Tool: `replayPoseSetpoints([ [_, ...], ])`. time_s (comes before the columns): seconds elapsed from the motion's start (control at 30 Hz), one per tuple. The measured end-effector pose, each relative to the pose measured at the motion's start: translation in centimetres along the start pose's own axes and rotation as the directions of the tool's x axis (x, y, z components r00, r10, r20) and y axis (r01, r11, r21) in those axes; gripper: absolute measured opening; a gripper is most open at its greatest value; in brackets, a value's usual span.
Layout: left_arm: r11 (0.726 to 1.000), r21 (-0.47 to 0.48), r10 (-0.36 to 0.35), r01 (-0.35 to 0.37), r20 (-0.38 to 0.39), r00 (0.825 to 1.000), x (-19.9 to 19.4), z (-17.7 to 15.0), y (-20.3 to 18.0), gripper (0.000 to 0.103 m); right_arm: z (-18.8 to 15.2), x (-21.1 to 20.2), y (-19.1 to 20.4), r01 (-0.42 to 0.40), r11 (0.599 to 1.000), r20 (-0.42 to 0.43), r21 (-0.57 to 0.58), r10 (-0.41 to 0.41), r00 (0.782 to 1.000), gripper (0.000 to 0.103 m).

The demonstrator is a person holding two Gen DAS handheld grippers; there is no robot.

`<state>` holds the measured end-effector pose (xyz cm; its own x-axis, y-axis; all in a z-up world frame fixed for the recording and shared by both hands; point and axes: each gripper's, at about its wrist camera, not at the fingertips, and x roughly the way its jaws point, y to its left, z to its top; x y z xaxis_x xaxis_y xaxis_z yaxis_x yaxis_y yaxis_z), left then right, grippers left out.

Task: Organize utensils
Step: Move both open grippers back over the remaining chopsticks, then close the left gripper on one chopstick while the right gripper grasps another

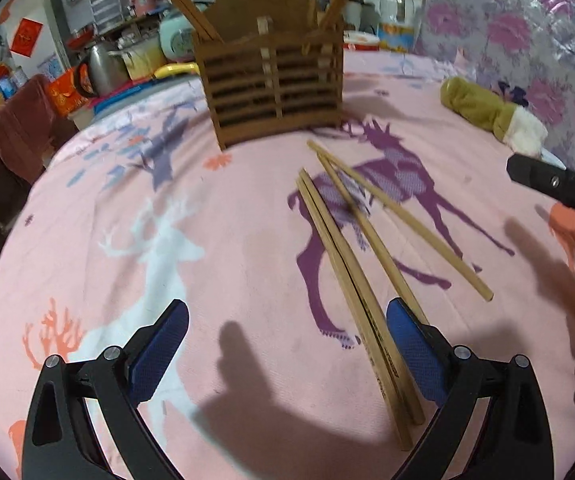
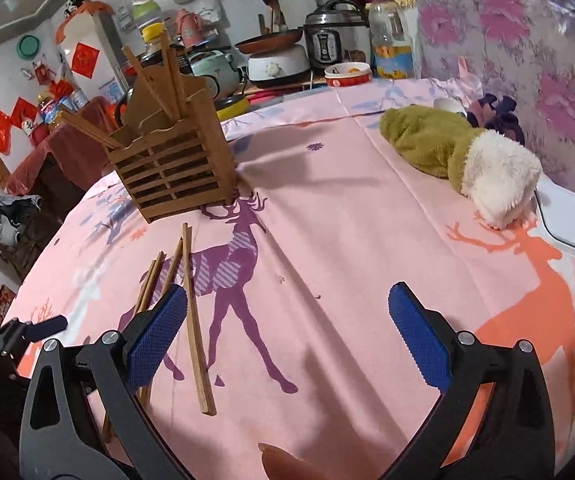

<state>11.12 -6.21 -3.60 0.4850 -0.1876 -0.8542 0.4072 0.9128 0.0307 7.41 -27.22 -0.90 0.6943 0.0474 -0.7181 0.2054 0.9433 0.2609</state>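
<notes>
Dark printed lettering runs along the thick end of one of the loose chopsticks [image 1: 357, 276], too blurred to read; a red paper square [image 2: 86, 59] on the wall at 10 o'clock in the right wrist view carries a mark that cannot be made out.

The left gripper [image 1: 287, 356] is spread wide and holds nothing; the butt ends of the chopsticks lie on the pink deer-print cloth [image 1: 227, 240] just inside its right blue pad. The right gripper [image 2: 287, 342] is also spread wide and empty, hovering over the cloth with the chopsticks [image 2: 191, 304] by its left pad. In the left view it enters at 3 o'clock, level, gripped by a hand at the edge.

The wooden chopstick holder [image 1: 273, 82] stands at 12 o'clock, with several chopsticks upright inside. A green-and-white plush cloth [image 2: 459, 156] lies at 2 o'clock.
</notes>
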Motion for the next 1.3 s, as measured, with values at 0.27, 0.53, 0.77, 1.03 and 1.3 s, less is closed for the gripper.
replayPoseSetpoints([
  [0.27, 0.952, 0.002, 0.305, -0.306, 0.028, 0.952, 2.9, 2.0, 2.6, 0.099, 0.0, 0.2, 0.3, 0.002, 1.000, -0.012, -0.018, -0.002, 1.000, 0.098],
  [0.53, 0.968, -0.117, 0.228, -0.221, 0.048, 0.972, 1.3, 2.2, 5.4, 0.098, 0.0, 0.1, 0.5, -0.004, 1.000, -0.009, -0.029, 0.004, 1.000, 0.098],
  [0.77, 0.986, -0.065, 0.151, -0.151, -0.005, 0.988, 1.5, 1.1, 3.7, 0.098, -0.3, 0.4, 0.8, -0.017, 0.999, -0.028, -0.041, 0.016, 0.999, 0.098],
  [1.03, 0.987, -0.085, 0.128, -0.134, -0.069, 0.989, 2.4, -0.3, 4.0, 0.099, -0.9, 0.9, 1.4, -0.035, 0.996, -0.054, -0.077, 0.031, 0.998, 0.097],
  [1.3, 0.988, -0.139, 0.051, -0.063, -0.089, 0.995, 2.0, -1.4, 5.4, 0.099, -2.9, -0.4, 3.6, -0.121, 0.951, -0.050, -0.285, 0.111, 0.993, 0.081],
])
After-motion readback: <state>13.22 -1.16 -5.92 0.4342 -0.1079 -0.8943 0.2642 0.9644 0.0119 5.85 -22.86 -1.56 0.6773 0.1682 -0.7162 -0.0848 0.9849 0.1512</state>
